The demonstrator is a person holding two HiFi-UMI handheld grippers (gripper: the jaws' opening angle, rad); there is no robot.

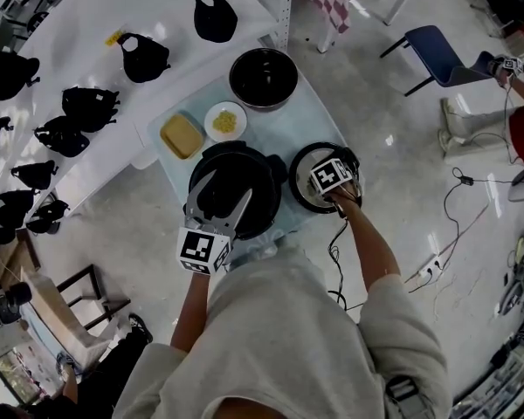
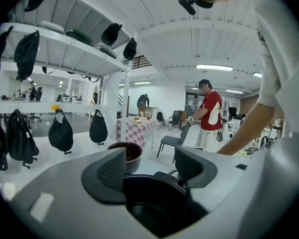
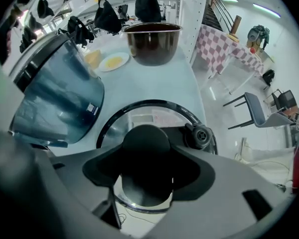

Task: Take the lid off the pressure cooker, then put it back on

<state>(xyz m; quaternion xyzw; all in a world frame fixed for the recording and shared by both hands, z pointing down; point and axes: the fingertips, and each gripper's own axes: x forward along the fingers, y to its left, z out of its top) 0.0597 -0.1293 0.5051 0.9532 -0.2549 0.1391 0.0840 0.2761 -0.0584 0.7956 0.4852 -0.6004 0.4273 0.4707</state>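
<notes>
The pressure cooker (image 1: 236,190) stands without its lid on the pale blue table (image 1: 284,129); its blue-grey wall (image 3: 55,98) fills the left of the right gripper view. The glass lid (image 1: 299,168) sits to the cooker's right at table height. My right gripper (image 1: 332,190) points almost straight down on it, and the lid's black knob (image 3: 145,138) fills the gap between the jaws, which are closed on it. My left gripper (image 1: 220,201) hovers over the cooker's mouth (image 2: 149,203), jaws apart with nothing between them.
Behind the cooker are a dark metal bowl (image 1: 263,77), a square dish of yellow food (image 1: 182,135) and a small round dish (image 1: 225,121). Black bags (image 1: 142,57) lie on the white shelf to the left. A blue chair (image 1: 437,55) and cables (image 1: 472,182) are on the floor.
</notes>
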